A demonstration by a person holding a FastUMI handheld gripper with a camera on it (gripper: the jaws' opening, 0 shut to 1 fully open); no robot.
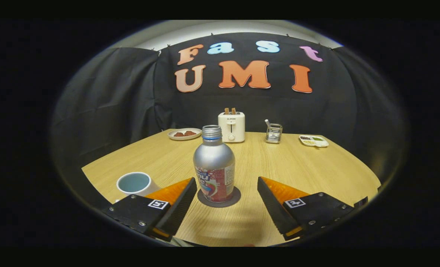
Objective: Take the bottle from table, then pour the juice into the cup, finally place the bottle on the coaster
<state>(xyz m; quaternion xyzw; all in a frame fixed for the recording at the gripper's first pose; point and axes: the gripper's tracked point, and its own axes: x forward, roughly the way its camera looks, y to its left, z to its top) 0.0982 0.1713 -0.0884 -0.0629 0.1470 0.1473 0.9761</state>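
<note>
Gripper view: claw (pixel 227 191) spread wide, empty, bottle (pixel 214 170) upright on the coaster (pixel 236 198) just ahead. Back straight out, I judge, without brushing it.

The tool (pixel 227 185) is showing two wedge-shaped fingers on dark plates, each plate carrying a square black-and-white marker and small screws; its fingers are standing wide apart.

Silver bottle (pixel 214 170), red-white label, blue neck ring; dark coaster (pixel 235 199); white cup (pixel 135 183); light wood table (pixel 309 170).
</note>
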